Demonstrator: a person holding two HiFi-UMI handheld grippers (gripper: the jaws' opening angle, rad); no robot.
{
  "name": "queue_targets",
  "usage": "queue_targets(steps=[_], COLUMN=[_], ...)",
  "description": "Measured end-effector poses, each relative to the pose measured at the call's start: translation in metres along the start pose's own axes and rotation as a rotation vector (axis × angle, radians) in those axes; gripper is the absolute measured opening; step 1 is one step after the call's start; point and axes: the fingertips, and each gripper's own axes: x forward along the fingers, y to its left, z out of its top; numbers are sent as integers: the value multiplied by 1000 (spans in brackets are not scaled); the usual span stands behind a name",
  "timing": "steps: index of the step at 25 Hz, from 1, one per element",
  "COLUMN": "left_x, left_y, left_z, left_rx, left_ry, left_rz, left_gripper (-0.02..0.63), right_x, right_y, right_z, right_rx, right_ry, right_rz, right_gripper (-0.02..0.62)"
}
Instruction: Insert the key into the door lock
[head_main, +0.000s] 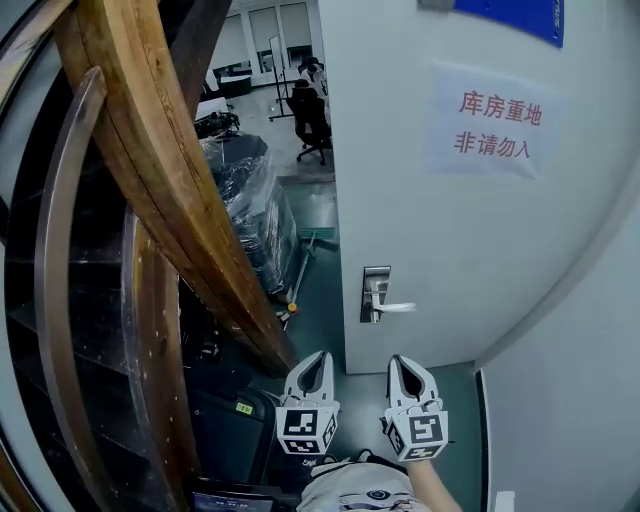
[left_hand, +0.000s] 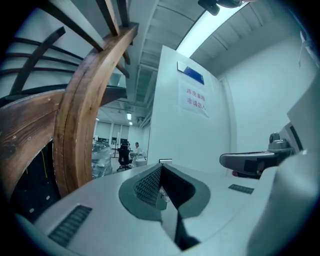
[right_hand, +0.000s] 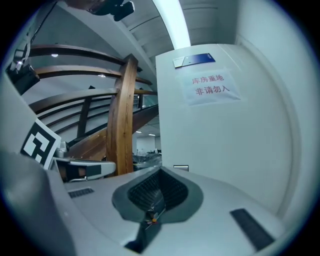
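The white door (head_main: 440, 230) carries a metal lock plate (head_main: 375, 293) with a lever handle (head_main: 398, 307) on its left edge. Both grippers hang side by side below it, pointing at the door. My left gripper (head_main: 322, 358) has its jaws together, as its own view confirms (left_hand: 160, 164). My right gripper (head_main: 396, 362) is also shut (right_hand: 161, 170), under the lock plate. No key sticks out of either tip. A thin glint with an orange spot (right_hand: 152, 216) lies deep between the right pads; I cannot tell what it is. The lock plate's top (right_hand: 181, 167) peeks over the right jaws.
A heavy wooden stair beam (head_main: 170, 180) slants down at the left, close to the left gripper. A paper sign (head_main: 495, 122) and a blue plate (head_main: 515, 15) hang on the door. A grey wall (head_main: 600, 350) closes the right. Plastic-wrapped goods (head_main: 245, 190) and a seated person (head_main: 310, 110) are beyond the doorway.
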Motion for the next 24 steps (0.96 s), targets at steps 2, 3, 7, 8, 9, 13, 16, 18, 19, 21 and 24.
queue_targets(steps=[2,3,7,8,9,13,16,18,19,21,24], left_x=[2,3,4,4,4,5,5,6,6,8,9], left_y=[0,1,7,9,11,15,15,14,13,13,13], left_z=[6,9,15,15,14,15,15,15,16,16,17], left_rx=[7,9,15,16,15,15,18,25,29,32,29], left_ry=[-15,-23,-37,-36,-35,-38,-38,-41,-43,-46,-49], left_rz=[-8,-8,-1,-1,0,4,0,-8,-12,-15,-16], left_gripper=[5,5,5,5,5,5,5,5,5,5,5], right_x=[2,4,11,13,14,18,21,23,24,26,27], right_y=[2,3,6,8,9,11,14,16,17,18,18], right_z=[6,8,13,14,14,13,12,11,11,10,8], right_rx=[-8,-12,-20,-22,-25,-30,-26,-27,-29,-33,-36], right_ry=[-11,-16,-26,-26,-26,-19,-15,-14,-12,-9,-4], right_rz=[5,7,14,16,17,25,35,43,46,49,52], right_gripper=[6,6,6,6,6,6,6,6,6,6,6])
